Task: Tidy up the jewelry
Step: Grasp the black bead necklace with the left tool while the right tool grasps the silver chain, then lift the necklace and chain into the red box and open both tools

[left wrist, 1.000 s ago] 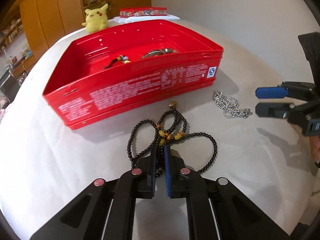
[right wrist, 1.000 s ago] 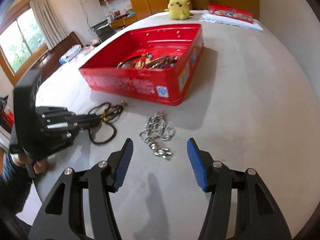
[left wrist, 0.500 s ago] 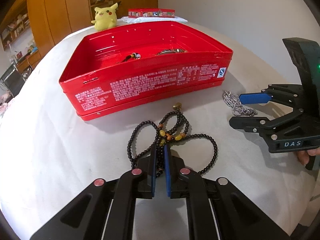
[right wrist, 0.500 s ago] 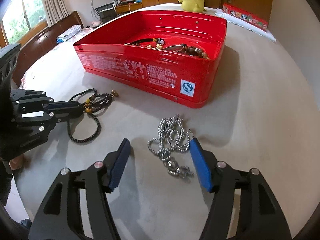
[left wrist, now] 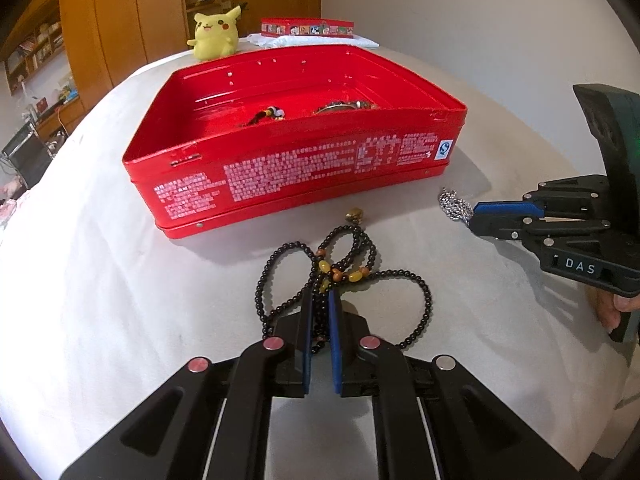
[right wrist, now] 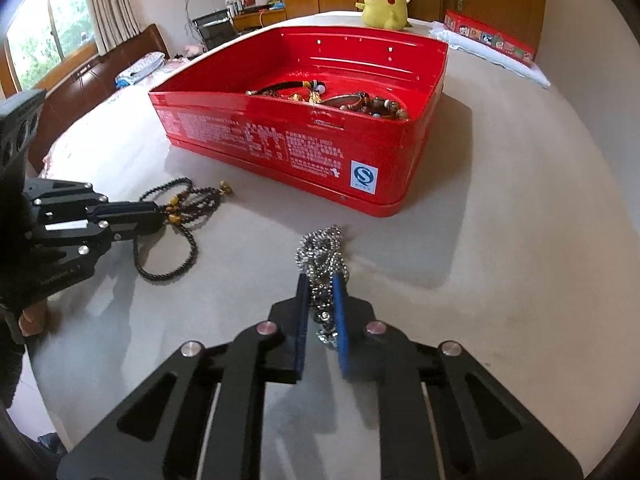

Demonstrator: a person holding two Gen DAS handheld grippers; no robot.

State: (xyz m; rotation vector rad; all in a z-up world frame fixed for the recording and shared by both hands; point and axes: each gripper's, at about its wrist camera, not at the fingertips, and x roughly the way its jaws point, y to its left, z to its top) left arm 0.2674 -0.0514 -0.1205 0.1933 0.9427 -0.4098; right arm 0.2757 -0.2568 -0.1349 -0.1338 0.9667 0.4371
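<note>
A red tin box [left wrist: 296, 176] [right wrist: 280, 136] sits open on the white table with several pieces of jewelry [right wrist: 360, 102] inside. My left gripper [left wrist: 320, 300] [right wrist: 156, 214] is shut on a black bead necklace [left wrist: 416, 284] [right wrist: 188, 236] with amber beads, lying on the table in front of the box. My right gripper [right wrist: 320, 284] [left wrist: 476, 216] is shut on a silver chain [right wrist: 320, 244] [left wrist: 452, 204] that lies near the box's right front corner.
A yellow plush toy [left wrist: 214, 34] [right wrist: 386, 0] stands behind the box. A small red tin [left wrist: 306, 28] [right wrist: 490, 42] rests on a white cloth [right wrist: 492, 62] at the back. Cabinets, a chair and a window lie beyond the table's edge.
My right gripper moved forward over the silver chain and closed from wide open onto it. My left gripper stayed shut on the black bead necklace.
</note>
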